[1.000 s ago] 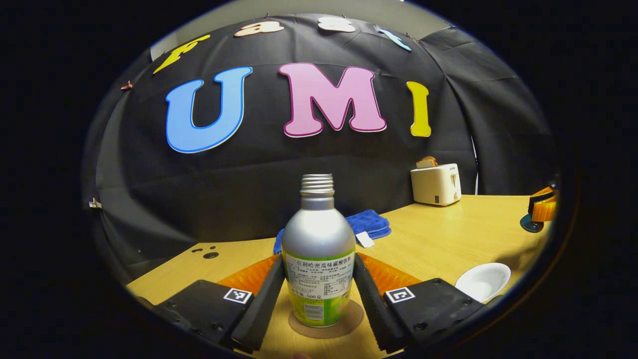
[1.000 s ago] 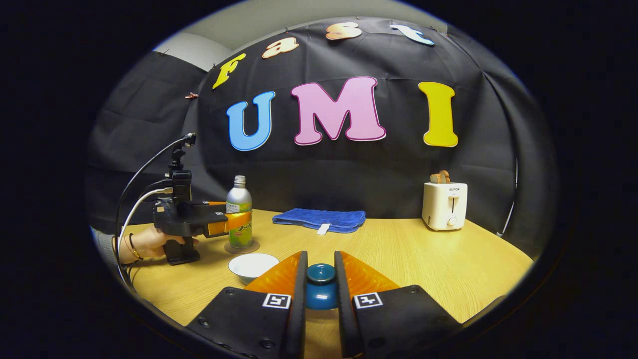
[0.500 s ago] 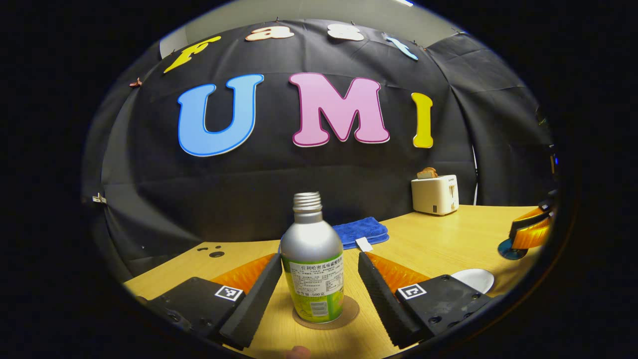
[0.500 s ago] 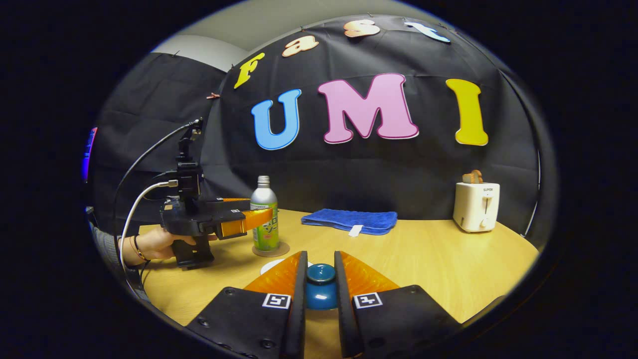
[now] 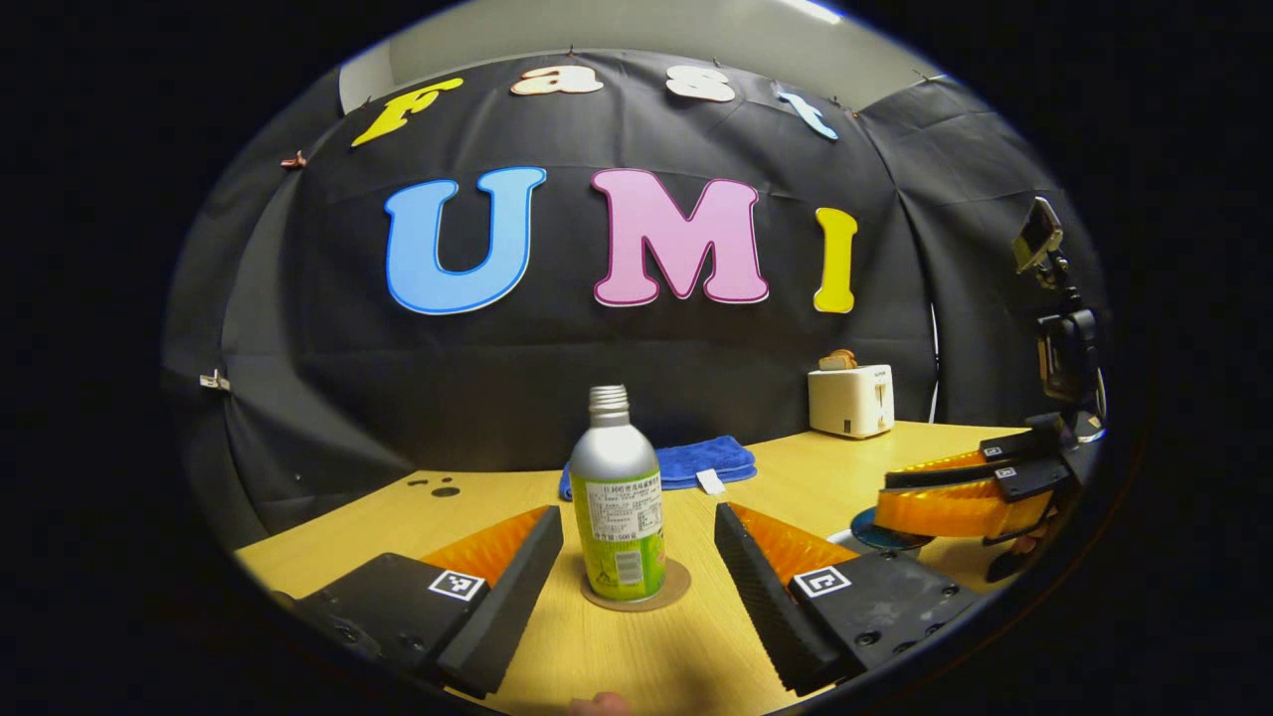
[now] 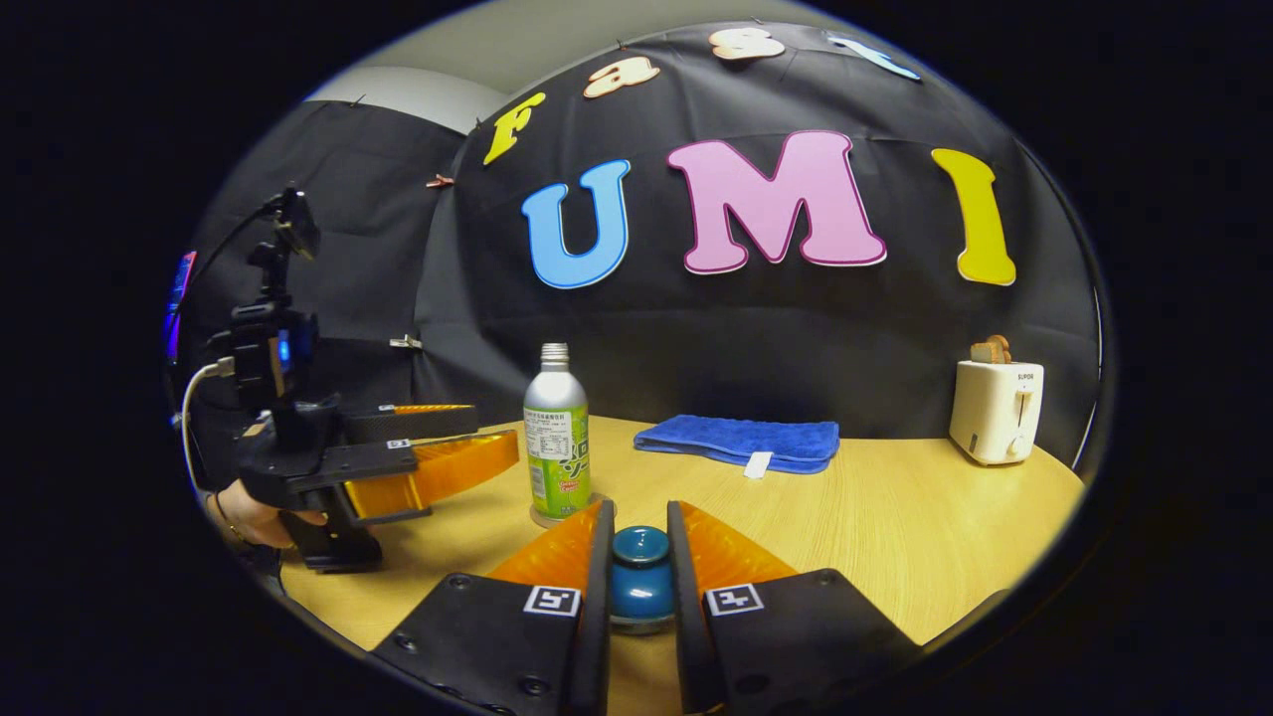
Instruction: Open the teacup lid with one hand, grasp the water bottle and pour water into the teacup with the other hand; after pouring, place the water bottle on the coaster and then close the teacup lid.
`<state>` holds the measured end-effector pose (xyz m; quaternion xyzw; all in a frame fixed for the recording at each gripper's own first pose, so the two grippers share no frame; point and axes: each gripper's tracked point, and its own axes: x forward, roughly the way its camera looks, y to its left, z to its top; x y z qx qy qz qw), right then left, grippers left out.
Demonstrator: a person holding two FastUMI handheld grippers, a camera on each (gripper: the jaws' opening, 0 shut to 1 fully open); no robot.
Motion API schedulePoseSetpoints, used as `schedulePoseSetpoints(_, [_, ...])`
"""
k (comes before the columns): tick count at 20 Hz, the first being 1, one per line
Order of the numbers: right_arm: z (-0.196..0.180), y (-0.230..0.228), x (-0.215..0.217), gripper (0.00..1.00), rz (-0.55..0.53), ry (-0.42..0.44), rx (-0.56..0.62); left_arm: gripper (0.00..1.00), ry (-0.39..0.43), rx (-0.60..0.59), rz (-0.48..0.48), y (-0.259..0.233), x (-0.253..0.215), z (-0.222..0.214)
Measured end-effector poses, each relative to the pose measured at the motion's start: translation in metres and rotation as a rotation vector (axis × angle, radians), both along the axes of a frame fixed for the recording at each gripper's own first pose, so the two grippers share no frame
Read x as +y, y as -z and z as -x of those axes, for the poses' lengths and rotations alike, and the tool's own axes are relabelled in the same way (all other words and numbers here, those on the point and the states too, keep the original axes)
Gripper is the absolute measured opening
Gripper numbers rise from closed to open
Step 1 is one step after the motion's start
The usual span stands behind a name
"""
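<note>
The silver water bottle (image 5: 617, 517) with a green label stands upright and uncapped on the round brown coaster (image 5: 664, 595). My left gripper (image 5: 636, 517) is open, its fingers (image 5: 507, 587) on either side of the bottle and short of it, touching nothing. In the right gripper view the bottle (image 6: 557, 447) stands clear of the left gripper (image 6: 487, 433). My right gripper (image 6: 639, 527) is shut on the knob of the blue teacup lid (image 6: 639, 582). In the left gripper view the right gripper (image 5: 885, 494) holds the lid (image 5: 880, 534) low over the table; the teacup is mostly hidden.
A folded blue towel (image 6: 741, 441) lies at the back of the wooden table (image 6: 895, 517). A white toaster (image 6: 998, 398) with bread in it stands at the back right. A hand (image 6: 249, 517) holds the left gripper's handle at the table's left edge.
The left gripper has opened, let go of the bottle on the coaster and drawn back. The right gripper has carried the lid leftward and lower, over where the white cup stood.
</note>
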<state>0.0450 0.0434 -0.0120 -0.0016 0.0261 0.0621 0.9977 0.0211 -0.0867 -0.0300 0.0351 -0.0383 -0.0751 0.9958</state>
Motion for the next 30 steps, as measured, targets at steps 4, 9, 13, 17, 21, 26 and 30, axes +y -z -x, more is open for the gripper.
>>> schedulePoseSetpoints(4, [-0.006, 0.008, 0.001, 0.31, 0.003, 0.009, 0.063, 0.97, -0.046, 0.032, 0.029, 0.013, -0.002, 0.005])
schedulePoseSetpoints(9, [-0.012, 0.017, 0.006, 0.31, 0.014, -0.007, 0.116, 0.97, -0.117, 0.065, 0.068, 0.023, 0.008, 0.005])
schedulePoseSetpoints(13, [-0.013, 0.022, 0.007, 0.27, 0.018, -0.01, 0.143, 0.98, -0.115, 0.058, 0.068, 0.02, 0.006, 0.005])
schedulePoseSetpoints(17, [-0.014, 0.025, 0.003, 0.26, 0.021, 0.012, 0.165, 0.98, -0.114, 0.057, 0.068, 0.02, 0.007, 0.004])
schedulePoseSetpoints(21, [-0.011, 0.024, 0.006, 0.52, 0.017, -0.006, 0.164, 0.97, -0.107, 0.057, 0.067, 0.02, 0.006, 0.004])
schedulePoseSetpoints(26, [0.002, -0.001, -0.001, 0.88, -0.018, 0.012, 0.02, 0.97, -0.103, 0.057, 0.067, 0.021, 0.005, 0.003])
schedulePoseSetpoints(30, [0.005, -0.006, -0.005, 0.89, -0.008, 0.025, -0.03, 0.97, -0.103, 0.057, 0.067, 0.021, 0.005, 0.004])
